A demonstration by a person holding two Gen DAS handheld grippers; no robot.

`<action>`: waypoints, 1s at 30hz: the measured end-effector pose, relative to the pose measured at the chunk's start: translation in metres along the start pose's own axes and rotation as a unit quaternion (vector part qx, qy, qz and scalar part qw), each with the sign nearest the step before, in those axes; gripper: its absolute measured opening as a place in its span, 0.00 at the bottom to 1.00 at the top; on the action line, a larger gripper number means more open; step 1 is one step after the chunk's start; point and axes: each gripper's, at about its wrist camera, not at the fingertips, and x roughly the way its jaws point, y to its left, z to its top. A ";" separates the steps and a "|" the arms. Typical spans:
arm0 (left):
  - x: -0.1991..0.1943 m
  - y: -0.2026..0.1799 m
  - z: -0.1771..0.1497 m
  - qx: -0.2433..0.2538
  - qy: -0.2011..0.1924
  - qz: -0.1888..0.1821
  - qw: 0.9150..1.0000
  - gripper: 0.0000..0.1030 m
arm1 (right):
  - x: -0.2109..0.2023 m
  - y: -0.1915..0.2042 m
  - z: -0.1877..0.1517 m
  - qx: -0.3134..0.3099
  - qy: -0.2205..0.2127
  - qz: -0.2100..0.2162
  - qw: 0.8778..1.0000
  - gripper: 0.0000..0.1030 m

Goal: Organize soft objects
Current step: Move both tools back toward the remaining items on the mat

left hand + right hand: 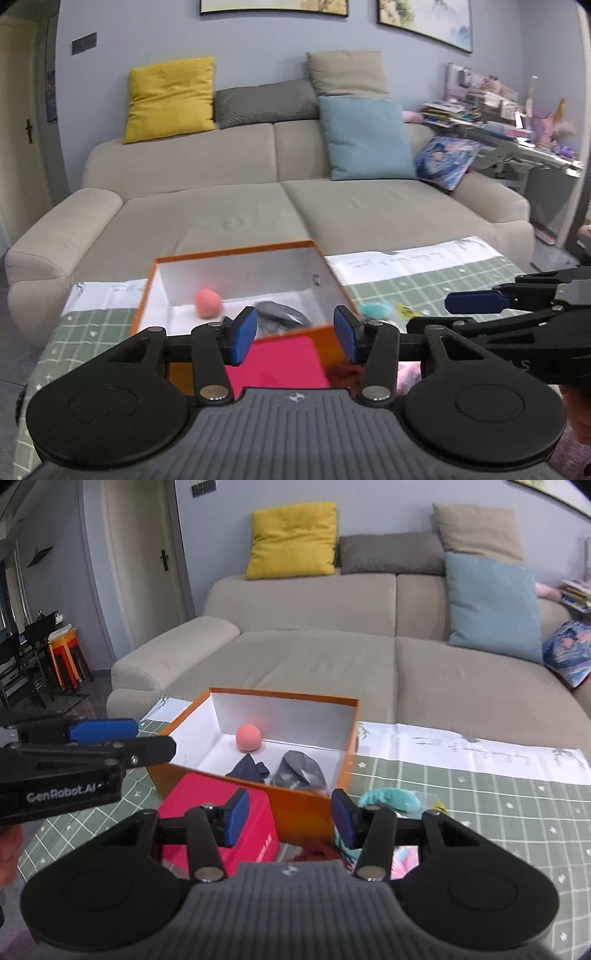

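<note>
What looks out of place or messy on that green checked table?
The orange cardboard box sits askew to the tablecloth's grid. A teal fluffy toy lies outside it on the green checked tablecloth, while a pink ball and dark cloths are inside. Nothing looks spilled or damaged.

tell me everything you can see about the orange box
The orange box is an open, lidless rectangular carton, apparently cardboard, orange outside and white inside. It sits upright on the green checked cloth in front of the sofa. Inside lie a pink ball near the back wall, a dark blue cloth and a grey bundle. A red box stands against its near side. Neither gripper touches it.
</note>
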 end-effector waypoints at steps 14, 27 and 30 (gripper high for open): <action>-0.011 -0.050 -0.069 -0.042 0.043 -0.058 0.996 0.54 | -0.057 -0.020 -0.101 0.011 0.003 -0.058 0.998 0.48; 0.042 -0.086 -0.101 -0.021 0.098 -0.076 0.992 0.62 | -0.027 -0.081 -0.142 0.080 0.020 -0.114 0.990 0.48; 0.059 -0.091 -0.106 -0.019 0.109 -0.066 0.992 0.62 | -0.015 -0.091 -0.142 0.085 0.022 -0.119 0.989 0.48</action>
